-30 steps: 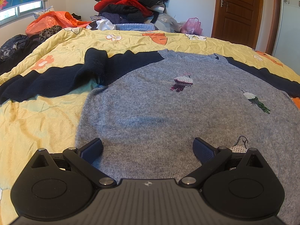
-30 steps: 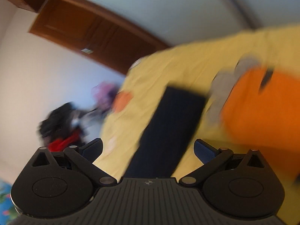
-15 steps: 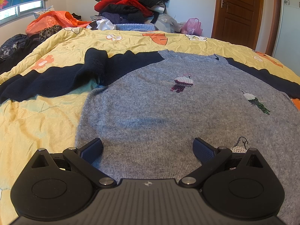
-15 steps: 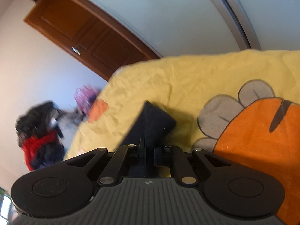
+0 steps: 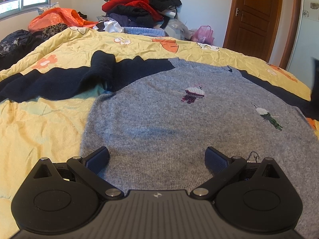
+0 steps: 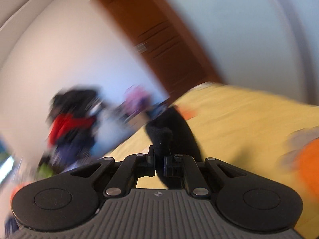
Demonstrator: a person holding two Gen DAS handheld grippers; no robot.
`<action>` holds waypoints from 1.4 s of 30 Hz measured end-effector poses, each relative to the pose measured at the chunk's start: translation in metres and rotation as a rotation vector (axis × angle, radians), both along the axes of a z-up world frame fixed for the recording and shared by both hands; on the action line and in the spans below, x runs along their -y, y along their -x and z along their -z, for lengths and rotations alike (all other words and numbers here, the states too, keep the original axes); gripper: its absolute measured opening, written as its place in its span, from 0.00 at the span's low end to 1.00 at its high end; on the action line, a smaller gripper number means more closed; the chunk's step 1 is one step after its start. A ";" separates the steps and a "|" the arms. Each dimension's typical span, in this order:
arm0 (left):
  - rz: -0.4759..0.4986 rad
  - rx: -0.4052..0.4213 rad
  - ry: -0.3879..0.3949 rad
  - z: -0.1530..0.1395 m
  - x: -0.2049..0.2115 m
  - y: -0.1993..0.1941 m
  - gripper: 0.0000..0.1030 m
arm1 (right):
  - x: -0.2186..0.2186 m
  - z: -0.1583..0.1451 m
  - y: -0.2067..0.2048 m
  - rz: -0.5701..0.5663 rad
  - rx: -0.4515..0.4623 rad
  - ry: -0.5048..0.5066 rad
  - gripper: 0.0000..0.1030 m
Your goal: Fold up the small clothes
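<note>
The sweater (image 5: 179,123) lay flat on the yellow quilt (image 5: 39,129), grey body centred, one navy sleeve (image 5: 59,83) stretched toward 9 o'clock in the left wrist view. The left gripper (image 5: 157,159) hovered over the hem at 6 o'clock, jaws spread wide, holding nothing. The right gripper (image 6: 159,163) was clamped on the other navy sleeve (image 6: 165,135), which rose from the jaws toward 12 o'clock. The right wrist view was motion-blurred. A clothes pile (image 5: 143,6) stood at 12 o'clock, a door (image 5: 257,18) at 1 o'clock.
</note>
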State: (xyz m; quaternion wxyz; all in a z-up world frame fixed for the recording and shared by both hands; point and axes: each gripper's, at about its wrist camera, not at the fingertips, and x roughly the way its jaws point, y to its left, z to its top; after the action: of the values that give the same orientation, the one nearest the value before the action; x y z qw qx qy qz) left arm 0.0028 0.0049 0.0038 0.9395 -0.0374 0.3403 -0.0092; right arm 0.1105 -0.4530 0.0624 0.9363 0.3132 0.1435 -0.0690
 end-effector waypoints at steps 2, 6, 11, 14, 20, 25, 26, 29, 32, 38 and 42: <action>0.000 0.000 -0.001 0.000 0.000 0.000 1.00 | -0.063 -0.005 -0.012 -0.165 -0.009 0.072 0.12; 0.001 -0.002 -0.006 0.000 0.000 0.000 1.00 | -0.181 0.004 -0.029 -0.500 -0.048 0.129 0.13; 0.000 -0.011 -0.043 0.002 0.004 0.000 1.00 | -0.252 0.030 -0.017 -0.550 -0.169 0.164 0.72; -0.003 -0.015 -0.061 0.002 0.007 -0.001 1.00 | -0.229 0.038 0.011 -0.459 -0.066 0.106 0.71; -0.026 -0.027 -0.034 -0.004 0.007 -0.004 1.00 | -0.149 0.069 0.022 -0.262 0.088 -0.204 0.75; -0.004 -0.062 0.299 -0.034 0.007 -0.042 1.00 | -0.135 0.087 0.014 -0.275 0.092 -0.337 0.78; 0.018 -0.057 0.399 -0.037 0.008 -0.053 1.00 | -0.134 0.089 0.010 -0.285 0.083 -0.360 0.79; 0.034 -0.051 0.593 -0.036 0.016 -0.090 1.00 | -0.130 0.095 0.005 -0.286 0.063 -0.425 0.81; 0.033 -0.135 0.621 -0.020 0.035 -0.132 1.00 | -0.124 0.101 0.006 -0.289 0.073 -0.470 0.81; 0.105 -0.150 0.443 -0.013 0.083 -0.155 0.38 | -0.121 0.103 0.007 -0.297 0.073 -0.497 0.82; 0.116 -0.154 0.247 -0.018 0.100 -0.153 0.07 | -0.123 0.102 0.006 -0.300 0.074 -0.492 0.86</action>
State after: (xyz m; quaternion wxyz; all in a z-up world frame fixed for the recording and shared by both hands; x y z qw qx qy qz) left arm 0.1558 -0.0954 0.0215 0.8968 -0.1336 0.4092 -0.1025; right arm 0.1047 -0.3299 -0.0394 0.8365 0.5084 0.1664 0.1188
